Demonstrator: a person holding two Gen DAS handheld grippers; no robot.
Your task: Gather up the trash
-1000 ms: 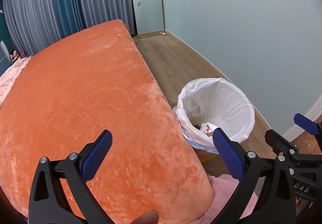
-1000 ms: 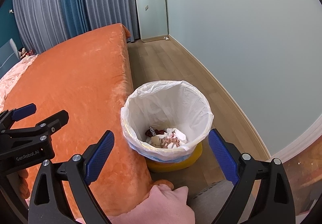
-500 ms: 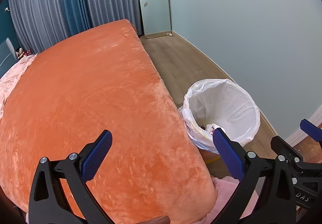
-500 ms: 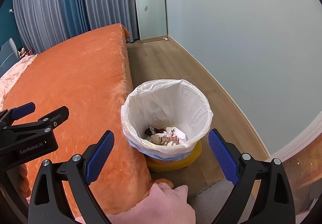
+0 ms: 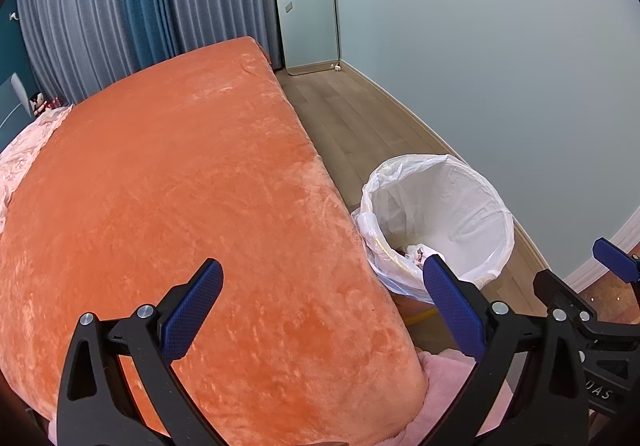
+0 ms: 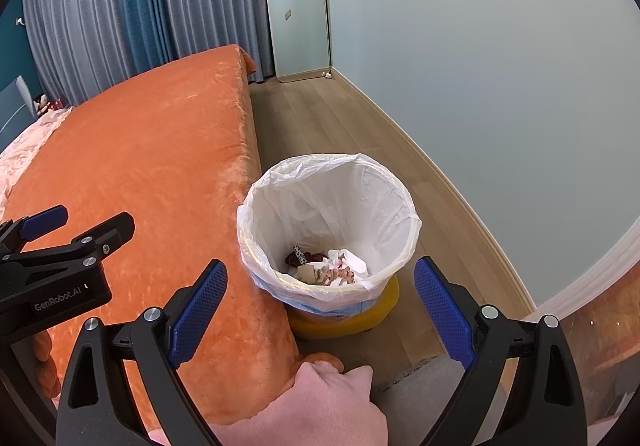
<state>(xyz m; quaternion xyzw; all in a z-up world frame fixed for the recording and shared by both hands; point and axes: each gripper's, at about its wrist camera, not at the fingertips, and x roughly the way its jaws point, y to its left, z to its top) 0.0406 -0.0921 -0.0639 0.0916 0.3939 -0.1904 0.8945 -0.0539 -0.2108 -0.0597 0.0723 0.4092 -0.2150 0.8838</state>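
Trash (image 6: 326,270), seemingly paper scraps, lies binned between gaping right tongs (image 6: 320,310).

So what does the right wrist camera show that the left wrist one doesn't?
Only the right wrist view shows the bin's yellow base clearly and most of the trash inside. Only the left wrist view shows the wide top of the orange blanket. Both show the white-lined bin, mirror, curtains, and both hand-held grippers, left and right, open and empty.

We've got our left gripper (image 5: 322,310) spread wide, nothing between its fingers. Our right gripper (image 6: 320,306) too, low in frame.
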